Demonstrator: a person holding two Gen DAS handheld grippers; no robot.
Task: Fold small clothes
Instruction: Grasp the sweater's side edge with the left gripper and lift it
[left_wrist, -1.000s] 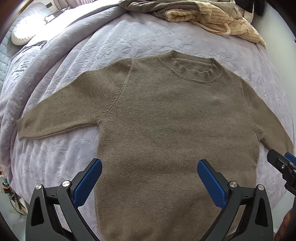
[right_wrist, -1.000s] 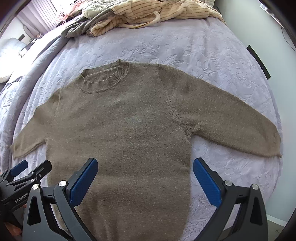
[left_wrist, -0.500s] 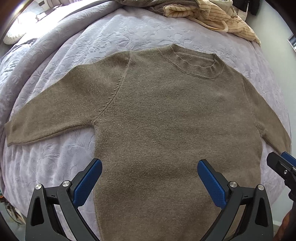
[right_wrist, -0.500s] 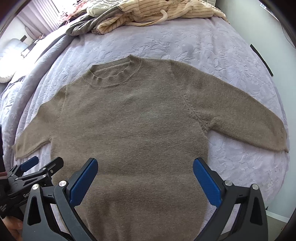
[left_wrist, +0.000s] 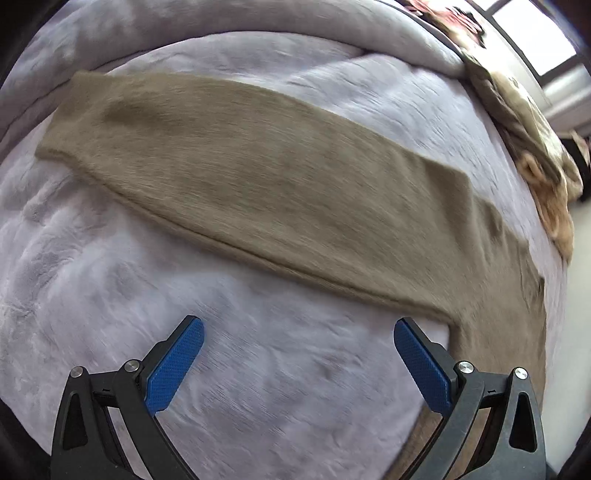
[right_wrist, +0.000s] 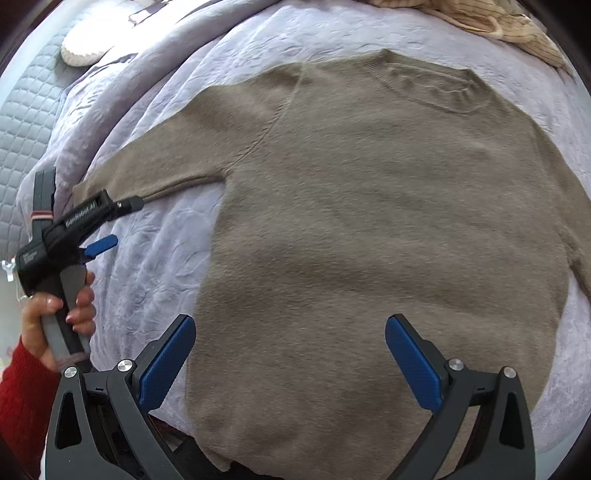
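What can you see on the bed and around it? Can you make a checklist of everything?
Surface: lilac quilted bedspread, wrinkled.
Job's things: brown sweater lying flat and unfolded, collar at the far side, left sleeve stretched out sideways.
Clutter: heap of striped cream and grey clothes at the far edge; a white pillow at the far left.
Grippers: left gripper with jaws open, over the bedspread just short of the left sleeve, held by a hand in a red sleeve; right gripper with jaws open above the sweater's lower body.
Cables: nothing seen.
Surroundings: grey quilted cover at left; a bright window.
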